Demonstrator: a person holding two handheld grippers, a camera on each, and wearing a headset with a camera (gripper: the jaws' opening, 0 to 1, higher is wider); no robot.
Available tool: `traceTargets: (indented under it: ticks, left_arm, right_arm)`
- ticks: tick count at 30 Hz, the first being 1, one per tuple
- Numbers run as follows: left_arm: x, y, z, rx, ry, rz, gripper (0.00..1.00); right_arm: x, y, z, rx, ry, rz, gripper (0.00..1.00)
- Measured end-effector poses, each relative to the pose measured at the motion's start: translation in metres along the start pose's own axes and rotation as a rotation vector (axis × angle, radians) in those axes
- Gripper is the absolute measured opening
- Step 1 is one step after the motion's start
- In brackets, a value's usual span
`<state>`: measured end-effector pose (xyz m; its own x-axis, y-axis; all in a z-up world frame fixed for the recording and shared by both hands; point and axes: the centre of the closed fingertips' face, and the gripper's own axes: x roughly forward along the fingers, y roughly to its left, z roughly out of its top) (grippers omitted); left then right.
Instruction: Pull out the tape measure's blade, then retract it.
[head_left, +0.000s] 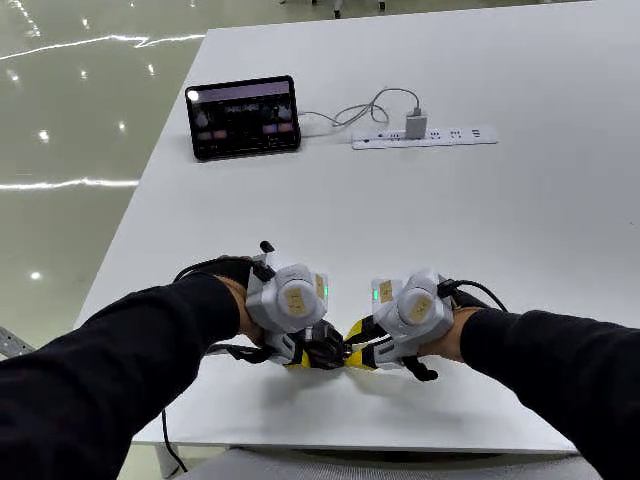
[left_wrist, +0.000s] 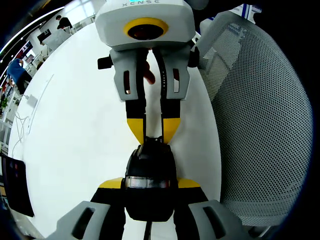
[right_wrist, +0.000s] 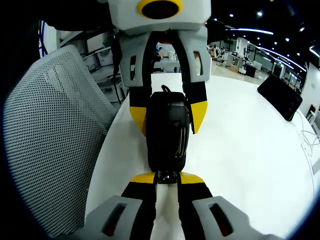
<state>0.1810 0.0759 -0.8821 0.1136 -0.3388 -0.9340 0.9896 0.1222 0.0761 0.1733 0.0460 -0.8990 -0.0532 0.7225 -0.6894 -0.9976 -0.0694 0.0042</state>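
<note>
Low centre of the left gripper view: holding the black tape (left_wrist: 150, 170) in the left gripper (left_wrist: 150, 183), jaws at a middling width, yellow tips pressed to both flanks of the case. Just above, meeting the case's far end with the right gripper (left_wrist: 153, 132), reaching down from the top of that frame, yellow tips drawn narrow at the nose of the case. On the right side of the frame, a grey mesh chair (left_wrist: 250, 125). On the left side, the white table (left_wrist: 75, 125), with a dark tablet (left_wrist: 15, 185) at the lower left edge.

Low centre of the right gripper view: pinching the near end of the tape with the right gripper, jaws almost together on a small dark part there. Cannot tell whether blade hook or case. Above that, at mid-frame, clasping the case from the top with the left gripper, tips set wider, one on each side. Chair on the left of this frame, table on the right, tablet at the upper right.

Lower centre of the head view: bringing both grippers tip to tip near the table's near edge, left one just left of centre, right one just right of it, tape a dark lump between. Cannot tell whether resting on the table or lifted off it. Black sleeves (head_left: 100, 370) in from both lower corners. Upper left, the lit tablet. Upper centre-right, a white strip (head_left: 455, 135) with a charger (head_left: 415, 125) plugged in and a cable (head_left: 350, 113) looping toward the tablet.
</note>
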Motion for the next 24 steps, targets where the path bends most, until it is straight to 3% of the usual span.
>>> traceTargets:
  ticks: [7, 24]
  left_arm:
    - [-0.0002, -0.0001, 0.0002, -0.005, -0.005, -0.001, 0.33]
    - [0.0004, -0.0003, 0.0001, -0.002, -0.004, -0.001, 0.33]
  right_arm:
    - [0.0001, -0.0007, -0.0009, 0.037, 0.008, 0.003, 0.09]
    - [-0.0071, 0.0019, -0.0074, 0.012, 0.027, -0.013, 0.09]
